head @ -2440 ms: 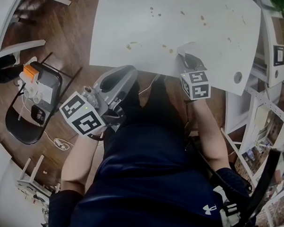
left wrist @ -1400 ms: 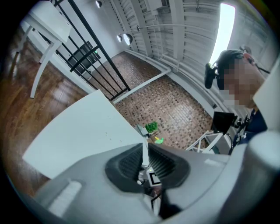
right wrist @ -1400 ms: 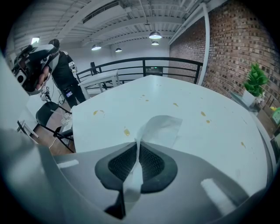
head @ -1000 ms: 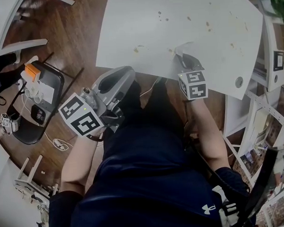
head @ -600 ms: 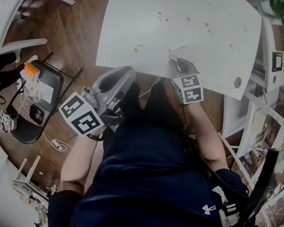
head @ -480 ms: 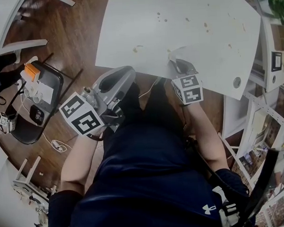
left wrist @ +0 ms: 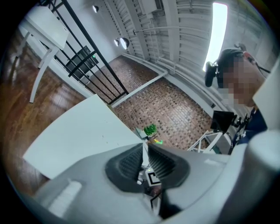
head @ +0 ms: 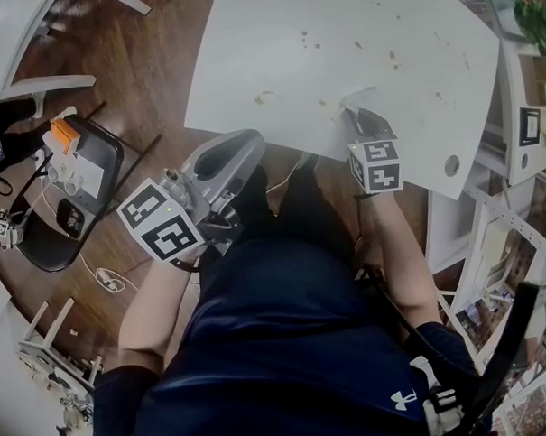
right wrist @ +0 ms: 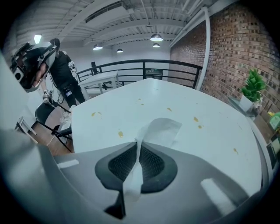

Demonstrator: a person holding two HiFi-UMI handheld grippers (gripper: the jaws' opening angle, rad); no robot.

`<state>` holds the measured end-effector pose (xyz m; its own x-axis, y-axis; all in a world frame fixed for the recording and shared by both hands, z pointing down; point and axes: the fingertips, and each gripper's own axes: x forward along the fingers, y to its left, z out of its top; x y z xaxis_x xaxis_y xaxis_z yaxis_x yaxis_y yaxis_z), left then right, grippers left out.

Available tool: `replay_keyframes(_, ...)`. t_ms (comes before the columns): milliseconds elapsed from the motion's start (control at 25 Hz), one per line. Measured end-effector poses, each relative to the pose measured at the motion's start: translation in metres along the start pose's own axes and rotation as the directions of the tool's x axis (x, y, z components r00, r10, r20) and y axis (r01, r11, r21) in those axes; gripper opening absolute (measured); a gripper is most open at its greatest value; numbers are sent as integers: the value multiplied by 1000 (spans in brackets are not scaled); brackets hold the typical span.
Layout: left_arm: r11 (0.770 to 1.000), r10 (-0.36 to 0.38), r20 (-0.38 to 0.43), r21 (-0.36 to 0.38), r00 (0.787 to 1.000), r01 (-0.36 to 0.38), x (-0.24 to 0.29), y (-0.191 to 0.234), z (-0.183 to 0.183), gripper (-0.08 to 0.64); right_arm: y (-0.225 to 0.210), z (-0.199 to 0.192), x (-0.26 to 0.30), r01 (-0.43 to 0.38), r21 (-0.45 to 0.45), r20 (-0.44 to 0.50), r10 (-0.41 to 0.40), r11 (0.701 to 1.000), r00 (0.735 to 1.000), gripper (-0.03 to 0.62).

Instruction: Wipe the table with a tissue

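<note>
Tissue (right wrist: 159,131) pinched by one end in right tongs (right wrist: 139,148), clenched. Loose end trails on table (head: 337,38) by its near edge, likely to drag across brown spots (head: 264,96). Left tongs (left wrist: 145,151) slightly apart, empty, parked off the table.

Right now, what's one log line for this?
right gripper: shut on tissue | tissue: on table | left gripper: empty, off table | stains: unwiped

The person wears a dark navy top (head: 288,347) with a small white logo (head: 403,401) low on one side, and the left gripper (head: 243,143) and right gripper (head: 357,112) are smooth grey shells with dark ribbed pads (right wrist: 122,164), each bearing a cube (head: 160,222) of black-and-white square markers.
</note>
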<state>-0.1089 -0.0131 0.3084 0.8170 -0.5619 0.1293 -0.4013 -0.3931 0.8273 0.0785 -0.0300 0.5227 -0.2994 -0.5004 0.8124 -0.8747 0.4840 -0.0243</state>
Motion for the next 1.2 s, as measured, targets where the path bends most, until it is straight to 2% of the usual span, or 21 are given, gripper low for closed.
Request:
replay_keyframes(440, 999, 44, 31, -13, 999, -44, -18, 14, 7, 35, -2, 7, 20, 75, -65, 7, -74, 995, 997, 21)
replay_keyframes(1200, 998, 62, 61, -34, 996, -60, -38, 25, 13, 34, 30, 32, 31, 32, -112, 15, -30, 993, 999, 21)
